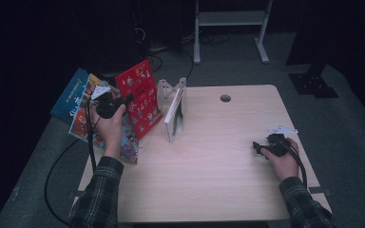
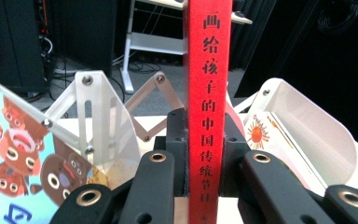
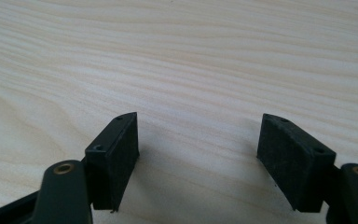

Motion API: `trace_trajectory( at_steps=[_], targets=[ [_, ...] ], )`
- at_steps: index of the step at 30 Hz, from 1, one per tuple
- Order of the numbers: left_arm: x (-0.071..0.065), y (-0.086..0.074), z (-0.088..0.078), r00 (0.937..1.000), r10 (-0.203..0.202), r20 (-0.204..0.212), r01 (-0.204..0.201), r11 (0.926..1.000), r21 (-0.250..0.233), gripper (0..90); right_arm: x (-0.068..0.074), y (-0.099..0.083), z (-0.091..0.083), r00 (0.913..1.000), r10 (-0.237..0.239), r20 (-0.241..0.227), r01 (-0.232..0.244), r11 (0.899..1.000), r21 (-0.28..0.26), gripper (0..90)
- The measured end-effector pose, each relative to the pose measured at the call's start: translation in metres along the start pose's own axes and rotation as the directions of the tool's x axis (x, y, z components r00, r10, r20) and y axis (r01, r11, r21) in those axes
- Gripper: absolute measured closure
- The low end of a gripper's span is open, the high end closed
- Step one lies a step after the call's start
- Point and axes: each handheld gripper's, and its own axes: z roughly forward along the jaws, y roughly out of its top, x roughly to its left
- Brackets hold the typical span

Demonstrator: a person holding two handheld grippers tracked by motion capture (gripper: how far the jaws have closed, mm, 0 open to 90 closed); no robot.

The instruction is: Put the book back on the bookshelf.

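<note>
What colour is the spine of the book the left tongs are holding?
Red with black Chinese characters on the book spine, best seen in the left gripper view.

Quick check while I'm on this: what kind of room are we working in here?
Probably a lab or recording workspace, not a home. A bare wooden table stands on grey carpet against dark surroundings, with a white metal stand behind it. The left gripper holds a red book beside a folding book rack.
</note>
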Motion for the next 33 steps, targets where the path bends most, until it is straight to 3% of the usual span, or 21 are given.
trace_trajectory(
  at_steps=[6, 9, 15, 22, 30, 33],
  targets=[
    [0.003, -0.010, -0.002, 0.9987, 0.004, -0.050, -0.004, 0.9999, 0.011, 76.5, 0.000, 0.000, 0.000, 1.0000, 0.000, -0.001, 0.000, 1.000, 0.000, 27.8],
    [0.005, -0.014, -0.001, 0.9989, -0.004, -0.047, 0.005, 1.0000, 0.009, 76.7, 0.001, 0.000, 0.001, 1.0000, 0.002, -0.001, -0.002, 1.000, -0.002, 27.8],
    [0.000, -0.021, 0.005, 0.9977, 0.032, -0.060, -0.029, 0.9984, 0.048, 76.7, 0.001, 0.001, 0.001, 1.0000, 0.004, -0.001, -0.004, 1.000, 0.000, 27.8],
    [-0.001, -0.021, 0.007, 0.9973, 0.039, -0.062, -0.035, 0.9971, 0.067, 75.7, 0.001, 0.001, 0.001, 1.0000, 0.003, -0.003, -0.003, 1.000, -0.001, 27.9],
    [0.004, -0.019, -0.001, 0.9976, 0.023, -0.065, -0.016, 0.9938, 0.110, 66.0, 0.001, 0.001, 0.001, 1.0000, 0.002, -0.004, -0.002, 1.000, -0.001, 27.9],
    [0.005, -0.019, -0.003, 0.9969, -0.005, -0.079, 0.017, 0.9887, 0.149, 62.7, 0.001, 0.001, 0.001, 1.0000, 0.001, -0.004, -0.001, 1.000, -0.001, 27.9]
  ],
)
